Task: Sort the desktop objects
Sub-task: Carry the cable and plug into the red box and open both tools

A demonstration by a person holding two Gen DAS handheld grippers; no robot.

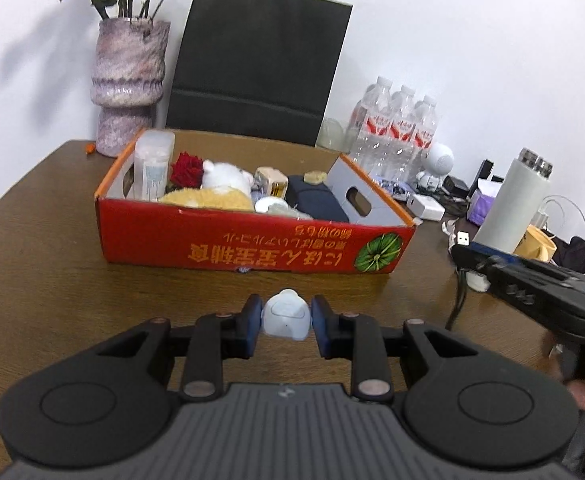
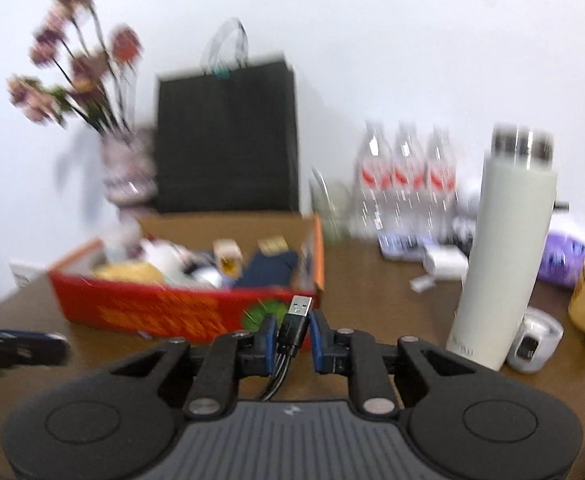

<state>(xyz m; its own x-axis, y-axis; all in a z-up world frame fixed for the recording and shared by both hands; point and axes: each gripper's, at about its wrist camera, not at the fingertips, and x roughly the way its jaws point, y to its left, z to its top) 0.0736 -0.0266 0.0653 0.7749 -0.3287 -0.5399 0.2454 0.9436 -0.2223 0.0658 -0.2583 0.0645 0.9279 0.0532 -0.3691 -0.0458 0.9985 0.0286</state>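
The small pale blue-white gadget (image 1: 285,315) is sitting pinched between the pads of the left claw (image 1: 286,322), above the bench (image 1: 52,272) just near of the red box (image 1: 252,246), its rounded shell likely to squirt out. The right claw (image 2: 291,330) is closing on a black USB cable (image 2: 294,326), though a gap is showing beside the plug, so it could slide free, and its dangling length could snag the box wall or the white flask (image 2: 504,256) to its right.

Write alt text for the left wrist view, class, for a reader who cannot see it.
The left gripper is shut on a small pale blue-white gadget above a brown table. Beyond stands a red cardboard box filled with plush toys and oddments. The right gripper reaches in from the right, holding a USB plug.
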